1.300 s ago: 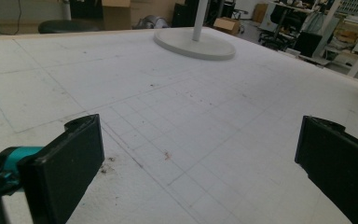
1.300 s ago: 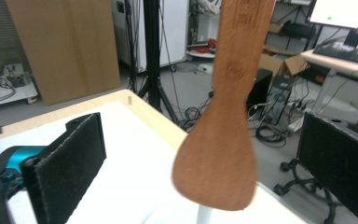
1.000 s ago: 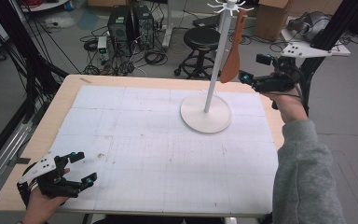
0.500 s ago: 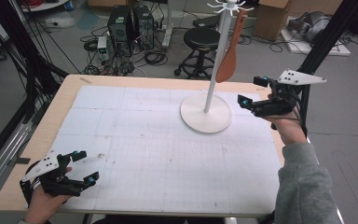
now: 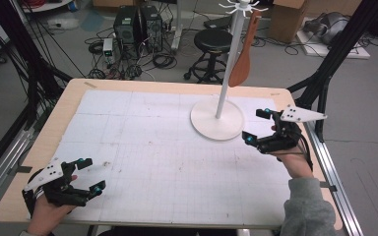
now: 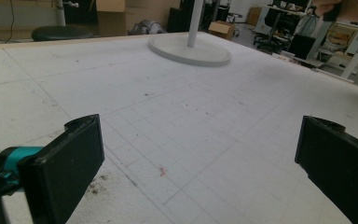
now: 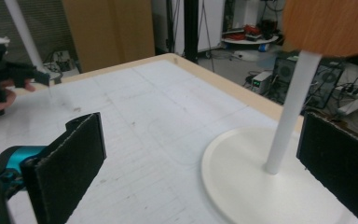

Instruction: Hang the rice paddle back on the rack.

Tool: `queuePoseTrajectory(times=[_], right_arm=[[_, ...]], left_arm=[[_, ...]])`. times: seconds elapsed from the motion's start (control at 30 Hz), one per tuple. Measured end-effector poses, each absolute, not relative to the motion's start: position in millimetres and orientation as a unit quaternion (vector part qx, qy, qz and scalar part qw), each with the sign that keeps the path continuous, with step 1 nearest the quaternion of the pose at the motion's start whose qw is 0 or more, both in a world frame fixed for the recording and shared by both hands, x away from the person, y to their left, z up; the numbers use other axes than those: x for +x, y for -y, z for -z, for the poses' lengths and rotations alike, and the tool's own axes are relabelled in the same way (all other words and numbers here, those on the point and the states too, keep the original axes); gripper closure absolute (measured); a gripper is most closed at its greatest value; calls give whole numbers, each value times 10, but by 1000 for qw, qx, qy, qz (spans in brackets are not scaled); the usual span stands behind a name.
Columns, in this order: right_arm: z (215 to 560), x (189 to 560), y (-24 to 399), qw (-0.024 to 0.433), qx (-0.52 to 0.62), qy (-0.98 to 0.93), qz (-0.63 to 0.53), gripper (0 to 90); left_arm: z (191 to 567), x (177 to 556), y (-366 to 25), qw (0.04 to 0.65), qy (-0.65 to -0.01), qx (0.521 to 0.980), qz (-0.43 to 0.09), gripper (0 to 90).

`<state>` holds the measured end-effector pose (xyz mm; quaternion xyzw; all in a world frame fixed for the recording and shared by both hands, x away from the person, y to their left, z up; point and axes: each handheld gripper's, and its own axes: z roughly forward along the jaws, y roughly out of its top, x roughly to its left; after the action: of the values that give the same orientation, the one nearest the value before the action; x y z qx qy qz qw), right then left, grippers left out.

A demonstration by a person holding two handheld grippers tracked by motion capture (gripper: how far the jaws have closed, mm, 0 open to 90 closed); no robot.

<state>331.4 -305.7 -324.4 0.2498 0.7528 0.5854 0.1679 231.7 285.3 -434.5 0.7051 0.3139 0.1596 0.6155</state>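
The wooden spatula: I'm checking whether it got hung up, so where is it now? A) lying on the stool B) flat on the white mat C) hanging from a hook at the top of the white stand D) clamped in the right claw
C: the wooden spatula hangs from the top of the white stand, and the right claw is open beside the base.

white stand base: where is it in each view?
High view: white stand base right of table centre, just left of the right gripper.
Left gripper view: top centre, far across the mat.
Right gripper view: lower right, close.
Shared landmark: white pole rising from the base.
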Motion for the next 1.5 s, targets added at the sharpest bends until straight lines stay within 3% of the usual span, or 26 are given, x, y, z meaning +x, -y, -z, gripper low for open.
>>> queuePoseTrajectory(times=[0.9,1.2,1.5], right_arm=[[3890,2913,2990,140,254,-768,-571,0],[3977,2679,2934,114,225,-758,-602,0],[4059,2582,2986,124,243,-743,-611,0]], left_arm=[[4333,2319,-2830,613,-306,709,-166,18],[4315,2288,-2831,614,-302,708,-172,17],[4306,2280,-2826,613,-301,709,-175,18]])
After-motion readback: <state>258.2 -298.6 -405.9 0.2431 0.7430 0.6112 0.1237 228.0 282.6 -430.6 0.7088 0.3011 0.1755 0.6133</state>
